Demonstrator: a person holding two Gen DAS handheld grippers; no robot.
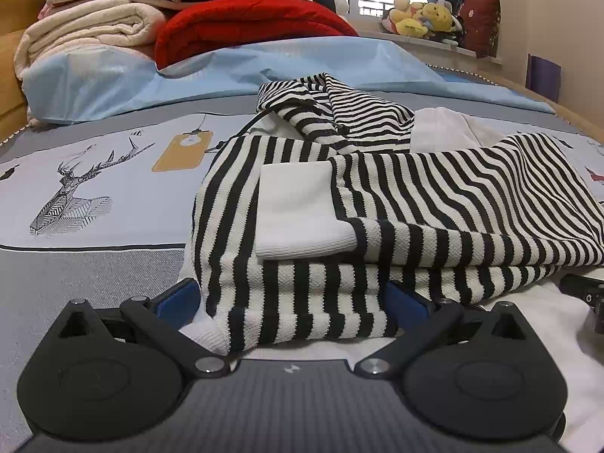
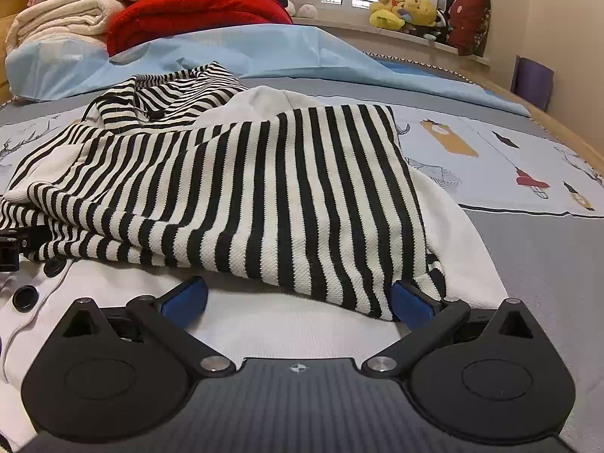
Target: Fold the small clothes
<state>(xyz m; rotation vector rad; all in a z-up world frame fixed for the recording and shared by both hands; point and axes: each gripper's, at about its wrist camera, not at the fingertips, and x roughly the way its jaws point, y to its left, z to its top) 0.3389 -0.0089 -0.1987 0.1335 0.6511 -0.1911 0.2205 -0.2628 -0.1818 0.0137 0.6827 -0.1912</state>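
Jaws of both grippers wide apart, striped garment (image 2: 241,173) lying loose between

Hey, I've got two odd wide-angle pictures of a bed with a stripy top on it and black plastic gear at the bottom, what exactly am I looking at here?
There is no robot. A person holds a hand tool in each hand, each with two jaws and a camera looking forward along them. The black shapes at the bottom of each picture are that tool's own body, and the blue pieces are its jaw pads.

One picture is from the left gripper, the other from the right gripper. Both sit low at the near edge of a black-and-white striped garment with white parts, lying partly folded on a printed bedsheet.

Both sets of jaws stand wide. The right jaws grip nothing. Striped cloth lies between the left jaws, but the pads do not look pressed on it.

Behind are folded blankets, a red quilt and soft toys on a window ledge.
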